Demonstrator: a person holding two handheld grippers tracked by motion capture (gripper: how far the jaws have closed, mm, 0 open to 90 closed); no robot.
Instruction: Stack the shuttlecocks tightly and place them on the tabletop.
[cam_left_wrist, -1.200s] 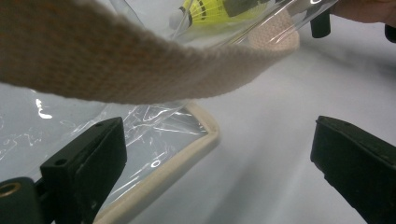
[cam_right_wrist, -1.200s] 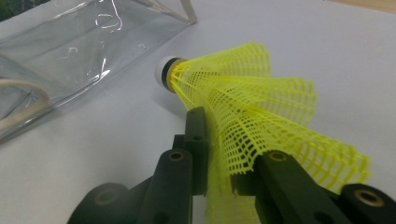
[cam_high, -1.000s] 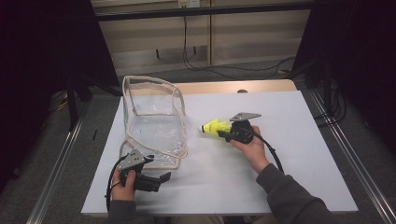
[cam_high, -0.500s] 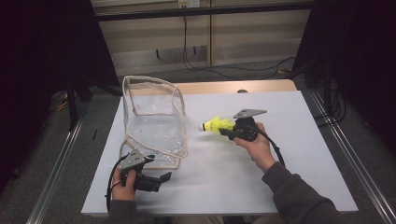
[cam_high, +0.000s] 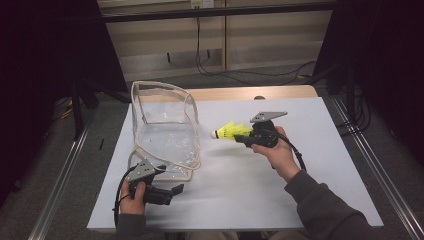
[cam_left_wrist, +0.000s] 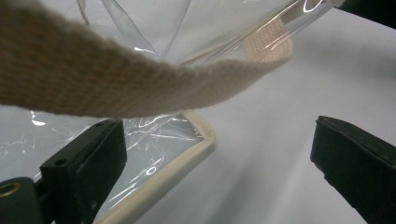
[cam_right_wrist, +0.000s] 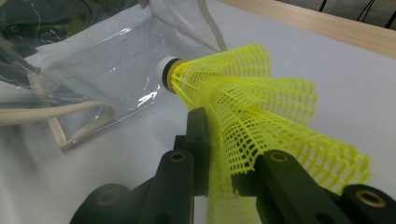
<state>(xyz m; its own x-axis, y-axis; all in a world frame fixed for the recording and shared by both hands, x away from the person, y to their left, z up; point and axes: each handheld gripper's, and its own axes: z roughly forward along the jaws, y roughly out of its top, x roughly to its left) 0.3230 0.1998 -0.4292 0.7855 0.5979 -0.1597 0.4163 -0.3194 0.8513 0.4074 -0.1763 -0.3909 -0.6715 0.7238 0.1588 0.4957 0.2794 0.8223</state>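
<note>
I am carrying a yellow shuttlecock (cam_high: 231, 131) in my right gripper (cam_high: 244, 137), whose jaws are clenched on the mesh skirt, with the white cork tip pointing left toward the clear bag (cam_high: 165, 135). The shuttlecock is hanging above the white table (cam_high: 300, 200), just right of the bag's open mouth. My left gripper (cam_high: 172, 191) is resting at the near left with its jaws spread apart and holding nothing, close to the bag's near beige-trimmed edge and under its strap (cam_left_wrist: 116, 88). I judge this to be the carry step; next I am needing to steady the bag's rim, then bring the cork tip over the opening before letting go.
</note>
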